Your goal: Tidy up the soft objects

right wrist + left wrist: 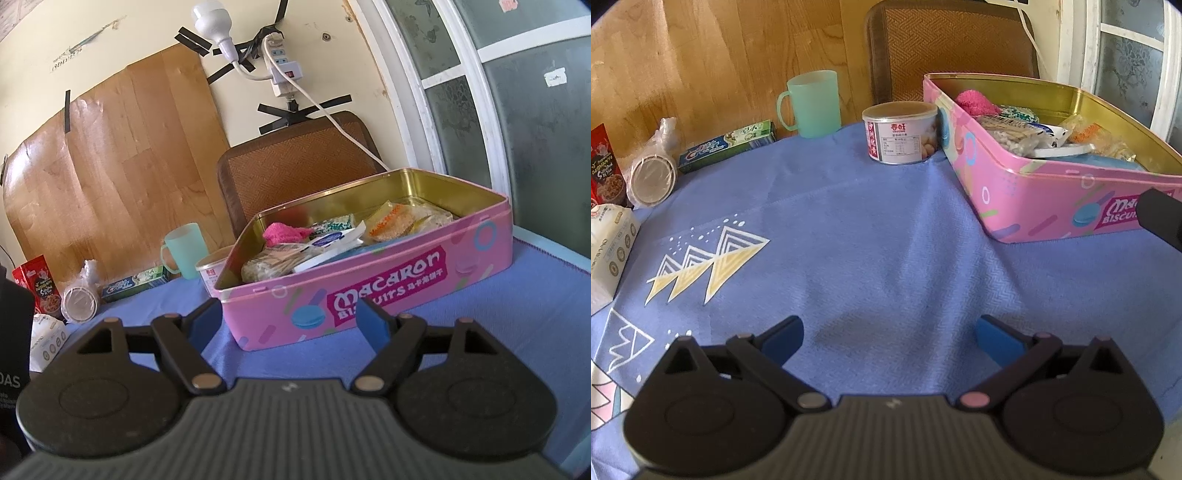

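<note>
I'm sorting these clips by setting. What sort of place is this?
Most likely a home, at a small table in a lived-in room: a patterned blue tablecloth with groceries along it, a woven-back chair pushed up behind, and a power strip taped to the wall beside a frosted-glass door.

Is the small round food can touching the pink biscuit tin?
Cannot tell. In the left wrist view the round food can sits right against the pink biscuit tin, overlapping it, so no gap or contact shows plainly.
</note>
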`<action>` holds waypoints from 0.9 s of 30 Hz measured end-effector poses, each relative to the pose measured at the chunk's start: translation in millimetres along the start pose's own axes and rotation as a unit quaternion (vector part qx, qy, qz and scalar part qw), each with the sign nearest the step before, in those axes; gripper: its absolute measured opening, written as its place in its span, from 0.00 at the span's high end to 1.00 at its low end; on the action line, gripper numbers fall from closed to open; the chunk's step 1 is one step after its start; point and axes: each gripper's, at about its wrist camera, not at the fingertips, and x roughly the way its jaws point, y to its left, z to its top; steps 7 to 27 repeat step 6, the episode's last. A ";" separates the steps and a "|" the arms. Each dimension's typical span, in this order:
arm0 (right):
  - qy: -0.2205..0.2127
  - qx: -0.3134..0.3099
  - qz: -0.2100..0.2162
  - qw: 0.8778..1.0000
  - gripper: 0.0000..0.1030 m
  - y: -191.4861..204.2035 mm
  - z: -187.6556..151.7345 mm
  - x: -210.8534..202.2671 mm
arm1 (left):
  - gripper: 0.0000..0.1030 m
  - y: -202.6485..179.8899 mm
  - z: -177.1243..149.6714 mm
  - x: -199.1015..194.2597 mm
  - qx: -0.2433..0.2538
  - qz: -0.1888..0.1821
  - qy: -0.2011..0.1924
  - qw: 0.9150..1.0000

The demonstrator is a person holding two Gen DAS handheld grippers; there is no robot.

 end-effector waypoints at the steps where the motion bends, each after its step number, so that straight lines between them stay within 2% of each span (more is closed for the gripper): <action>1: 0.000 0.000 0.000 1.000 0.21 0.1 -0.2 0.1 | 0.00 0.0 -0.3 -0.2 0.001 -0.002 -0.002 1.000; 6: -0.002 0.000 -0.002 1.000 0.21 -0.1 -0.5 0.2 | 0.00 -0.8 -0.9 -6.0 0.007 -0.017 -0.022 1.000; 27: -0.002 0.000 -0.002 1.000 0.21 -0.1 -0.5 0.2 | 0.00 -0.8 -0.9 -6.0 0.007 -0.017 -0.022 1.000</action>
